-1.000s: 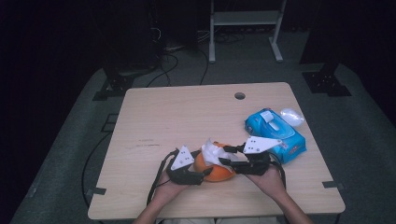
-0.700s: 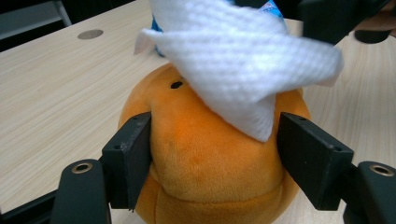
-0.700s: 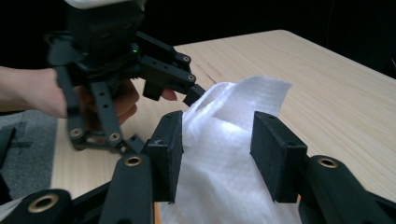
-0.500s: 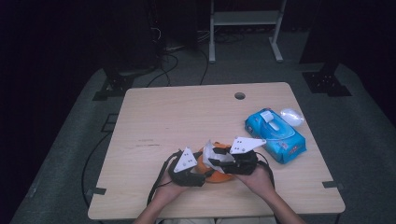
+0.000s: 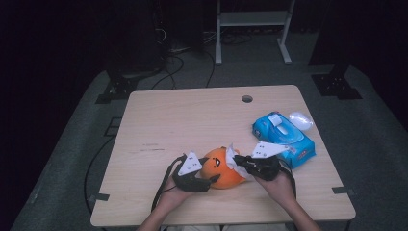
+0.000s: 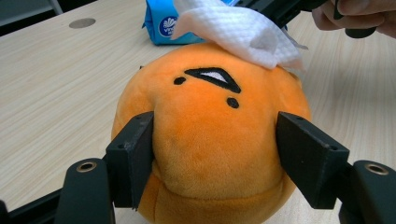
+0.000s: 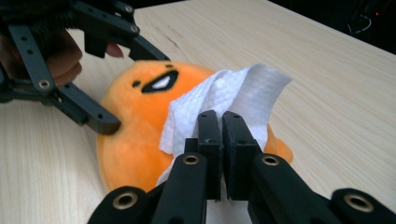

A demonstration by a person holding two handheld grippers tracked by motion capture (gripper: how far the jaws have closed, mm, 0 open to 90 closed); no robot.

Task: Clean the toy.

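Plush toy: an orange round plush [image 5: 222, 168] with a stitched face sits on the table [image 5: 192, 120], near its front edge.
Left gripper: the left gripper [image 6: 215, 158] clamps the plush from both sides, pads pressed into the fabric.
Right gripper: the right gripper [image 7: 220, 140] has just been closing; its jaws now meet on a white wipe [image 7: 224, 100].
Wipe: draped over the plush's top, touching it.
Wipe pack: a blue pack [image 5: 284, 139] lies near the right edge, lid apparently flipped open.
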